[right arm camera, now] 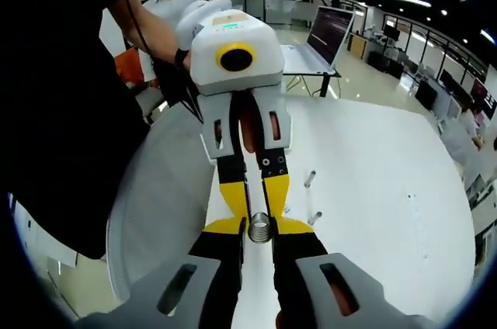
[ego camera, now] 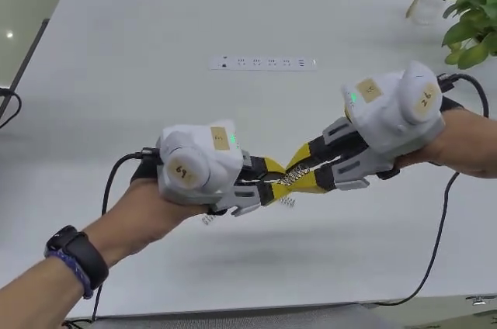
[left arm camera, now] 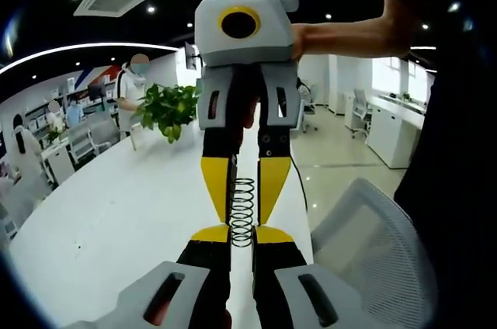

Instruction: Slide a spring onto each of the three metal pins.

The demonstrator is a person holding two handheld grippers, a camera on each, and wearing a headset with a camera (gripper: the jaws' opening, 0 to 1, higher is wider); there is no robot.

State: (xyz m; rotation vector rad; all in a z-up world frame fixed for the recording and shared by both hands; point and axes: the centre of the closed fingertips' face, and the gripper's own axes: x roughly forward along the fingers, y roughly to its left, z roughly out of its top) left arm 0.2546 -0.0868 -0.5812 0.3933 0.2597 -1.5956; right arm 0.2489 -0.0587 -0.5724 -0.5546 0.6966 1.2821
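sliding a spring (left arm camera: 242,205) on, we pinch it in the right gripper (right arm camera: 260,230) at lower centre; left gripper (left arm camera: 242,240) nearly closed, contents unclear. next: push straight, tips aligned.

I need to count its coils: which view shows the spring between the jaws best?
The left gripper view: the spring lies side-on, its coils distinct. The right gripper view sees it end-on; the head view shows it small.

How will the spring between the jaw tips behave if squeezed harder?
The spring has thin open coils, so it likely flexes and may pop out sideways. Small beside the jaws, probably light; round, so apt to roll on the table.
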